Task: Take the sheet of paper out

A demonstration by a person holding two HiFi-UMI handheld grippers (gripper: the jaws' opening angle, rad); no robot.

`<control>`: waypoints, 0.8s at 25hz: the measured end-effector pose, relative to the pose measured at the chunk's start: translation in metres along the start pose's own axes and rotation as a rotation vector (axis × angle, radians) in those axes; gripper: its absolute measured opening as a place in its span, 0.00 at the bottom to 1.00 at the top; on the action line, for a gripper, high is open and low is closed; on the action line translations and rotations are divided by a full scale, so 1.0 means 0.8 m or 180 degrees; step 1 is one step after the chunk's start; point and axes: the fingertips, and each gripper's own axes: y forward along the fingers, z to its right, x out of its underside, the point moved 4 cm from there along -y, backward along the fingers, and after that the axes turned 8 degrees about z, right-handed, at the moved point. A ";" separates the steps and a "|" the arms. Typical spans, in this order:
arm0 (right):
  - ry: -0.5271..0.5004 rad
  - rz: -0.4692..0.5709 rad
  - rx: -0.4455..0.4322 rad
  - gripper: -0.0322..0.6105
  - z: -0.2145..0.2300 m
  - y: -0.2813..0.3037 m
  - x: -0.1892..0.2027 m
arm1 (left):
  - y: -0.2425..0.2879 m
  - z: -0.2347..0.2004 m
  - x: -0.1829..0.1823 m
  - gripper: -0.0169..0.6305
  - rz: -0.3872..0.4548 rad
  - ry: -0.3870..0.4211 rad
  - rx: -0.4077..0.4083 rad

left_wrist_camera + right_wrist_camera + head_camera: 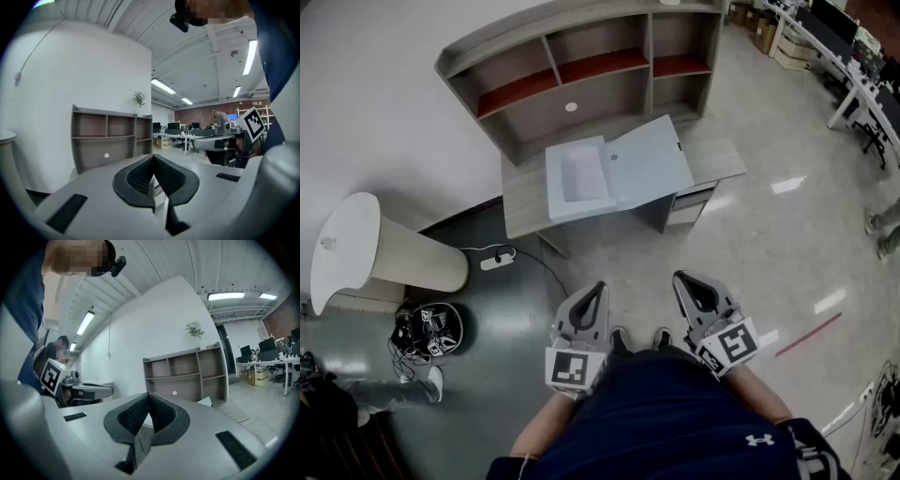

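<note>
Left tool: clenched on nothing, held close to the body and well apart from the counter.
Right tool: also clenched and empty, level, just beside the left one. Both need to open before any pinch.
Power strip: it lies on the floor with its cable by the counter's left leg. A step in on that side could snag it.
Counter: it carries an open box near its front edge.
Box: the lid is thrown open to the right and reaches past the counter's edge. A bump from an arriving tool could shift or tip it.
Sheet of paper: it appears to lie flat in the box's tray, walled in. A thin flat sheet is likely to slip, crease or tear under a hard pinch.
Shelf: it stands behind the box, clear of the reach.
</note>
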 end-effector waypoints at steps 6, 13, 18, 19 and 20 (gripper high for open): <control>0.0006 -0.0002 -0.0023 0.07 0.013 -0.003 -0.002 | 0.010 0.009 -0.003 0.05 0.0010 -0.0017 -0.0046; 0.0125 0.0089 0.0060 0.07 0.038 -0.016 -0.004 | 0.021 0.025 -0.004 0.05 0.0022 0.0011 -0.0110; 0.0224 0.0067 0.0083 0.07 0.056 -0.031 -0.002 | 0.025 0.040 -0.004 0.05 0.0017 0.0019 -0.0201; 0.0243 0.0048 0.0072 0.07 0.059 -0.034 0.000 | 0.025 0.043 -0.004 0.05 0.0006 0.0037 -0.0218; 0.0262 0.0029 0.0058 0.07 0.061 -0.036 0.003 | 0.025 0.046 -0.003 0.05 -0.0004 0.0060 -0.0238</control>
